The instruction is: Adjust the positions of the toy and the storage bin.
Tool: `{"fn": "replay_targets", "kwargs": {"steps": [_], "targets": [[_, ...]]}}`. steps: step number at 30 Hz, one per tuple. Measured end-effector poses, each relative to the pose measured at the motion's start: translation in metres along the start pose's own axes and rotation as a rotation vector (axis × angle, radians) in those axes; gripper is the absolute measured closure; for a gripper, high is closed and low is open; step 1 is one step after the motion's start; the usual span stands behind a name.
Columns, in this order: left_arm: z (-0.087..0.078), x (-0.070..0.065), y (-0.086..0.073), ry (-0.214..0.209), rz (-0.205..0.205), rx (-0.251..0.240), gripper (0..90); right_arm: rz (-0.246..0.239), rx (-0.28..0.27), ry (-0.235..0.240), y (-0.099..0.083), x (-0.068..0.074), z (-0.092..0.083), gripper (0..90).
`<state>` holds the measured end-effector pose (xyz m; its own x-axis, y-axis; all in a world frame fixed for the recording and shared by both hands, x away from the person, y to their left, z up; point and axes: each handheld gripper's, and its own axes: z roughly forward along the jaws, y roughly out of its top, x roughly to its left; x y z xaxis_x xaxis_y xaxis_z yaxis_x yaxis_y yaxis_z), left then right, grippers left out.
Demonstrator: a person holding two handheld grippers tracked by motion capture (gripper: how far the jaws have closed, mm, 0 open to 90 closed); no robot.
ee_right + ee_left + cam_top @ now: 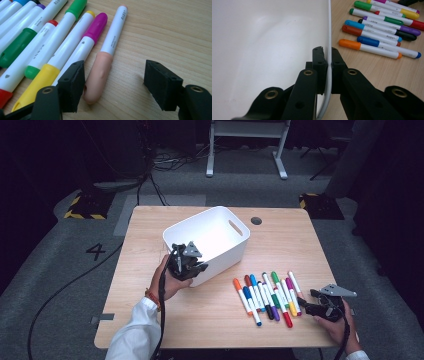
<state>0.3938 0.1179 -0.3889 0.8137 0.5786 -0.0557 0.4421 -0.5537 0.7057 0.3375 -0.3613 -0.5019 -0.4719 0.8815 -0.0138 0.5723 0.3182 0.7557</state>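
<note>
A white plastic bin [220, 255] stands on the wooden table [145, 230], left of centre. My left gripper [189, 265] is shut on its near rim; in the left gripper view the thin wall [329, 37] runs up between the closed jaws, with the bin's inside [262, 50] to their left. Several coloured markers [267, 297] lie side by side at the front right. My right gripper [305, 306] is open and low over the table at the row's right end. A peach-capped marker [100, 72] lies between its jaws, close to the left one.
A dark round hole [256, 220] sits in the table behind the bin. The table's front right edge is close behind the right hand. Beyond the table, a white frame [247, 145] stands on grey carpet, and a black cable [60, 290] crosses the floor at left.
</note>
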Motion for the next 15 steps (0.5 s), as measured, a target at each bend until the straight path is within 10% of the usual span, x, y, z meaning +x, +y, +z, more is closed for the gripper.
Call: {"fn": "replay_targets", "kwargs": {"steps": [15], "targets": [[-0.049, -0.006, -0.049, -0.058, 0.105, 0.017, 86.2, 0.007, -0.001, -0.004, 0.000, 0.000, 0.000, 33.0]]}}
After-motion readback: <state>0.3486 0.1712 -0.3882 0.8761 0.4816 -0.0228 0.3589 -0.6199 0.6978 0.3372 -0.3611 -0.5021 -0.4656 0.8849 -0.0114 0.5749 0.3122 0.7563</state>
